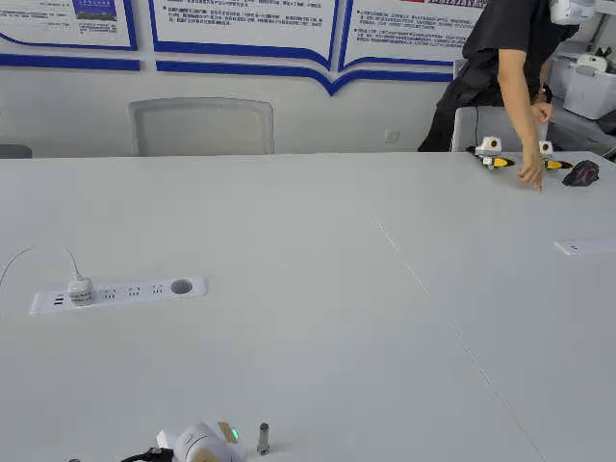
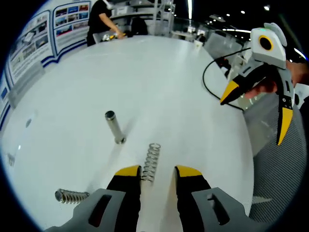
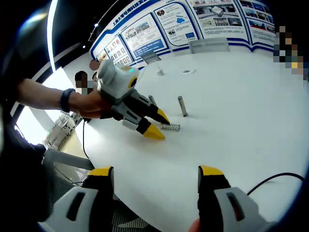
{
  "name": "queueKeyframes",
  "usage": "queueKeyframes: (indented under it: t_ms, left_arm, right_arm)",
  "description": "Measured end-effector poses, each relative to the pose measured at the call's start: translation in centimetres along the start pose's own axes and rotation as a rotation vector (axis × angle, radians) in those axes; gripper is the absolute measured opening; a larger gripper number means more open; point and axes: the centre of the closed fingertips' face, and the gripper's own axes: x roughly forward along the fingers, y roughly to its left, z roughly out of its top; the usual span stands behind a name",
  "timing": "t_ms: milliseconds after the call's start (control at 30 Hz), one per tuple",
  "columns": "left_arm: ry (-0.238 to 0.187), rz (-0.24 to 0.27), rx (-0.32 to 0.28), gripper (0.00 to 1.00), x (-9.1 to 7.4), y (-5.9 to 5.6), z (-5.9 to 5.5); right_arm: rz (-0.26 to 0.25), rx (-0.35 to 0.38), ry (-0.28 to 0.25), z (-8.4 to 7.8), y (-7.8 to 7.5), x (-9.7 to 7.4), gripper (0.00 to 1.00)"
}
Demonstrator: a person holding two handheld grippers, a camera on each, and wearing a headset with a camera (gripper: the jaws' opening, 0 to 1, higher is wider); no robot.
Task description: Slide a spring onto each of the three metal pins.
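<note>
One metal pin stands upright on the white table, ahead and left of my left gripper. That gripper is open, and a spring lies flat on the table between its yellow tips. A second spring lies to its lower left. In the right gripper view, my right gripper hangs open and empty over the table edge. It faces the left gripper, a spring and the pin. In the head view, a gripper sits beside the pin.
A power strip with a plugged charger lies at the left. A grey chair stands behind the table. A person leans over other grippers at the far right. A black cable loops near the table edge.
</note>
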Motion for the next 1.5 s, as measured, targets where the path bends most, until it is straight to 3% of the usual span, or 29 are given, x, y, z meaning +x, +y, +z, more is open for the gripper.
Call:
queueKeyframes:
  t_ms: [167, 367, 533, 900, 1500]
  left_arm:
    - [0.016, 0.043, -0.001, 0.12, -0.5, 0.1, -0.7]
    - [0.007, 0.067, -0.082, 0.11, -0.8, 0.3, -1.0]
    - [0.005, 0.068, -0.112, 0.1, -1.3, 0.1, -1.6]
    - [-0.041, 0.077, -0.175, 0.1, -4.2, -0.2, -2.9]
    - [-0.105, 0.091, -0.168, 0.1, -7.5, -0.9, -2.5]
  right_arm:
    - [0.007, -0.01, 0.005, 0.2, 0.2, 0.3, 0.72]
    - [0.015, -0.015, 0.006, 0.8, 0.5, 0.5, 0.72]
    - [0.012, -0.017, 0.008, 0.8, 0.4, 0.4, 0.72]
    - [0.025, -0.007, -0.004, 1.1, 1.0, 0.8, 0.71]
    - [0.057, -0.027, -0.019, 2.9, 1.8, 1.8, 0.67]
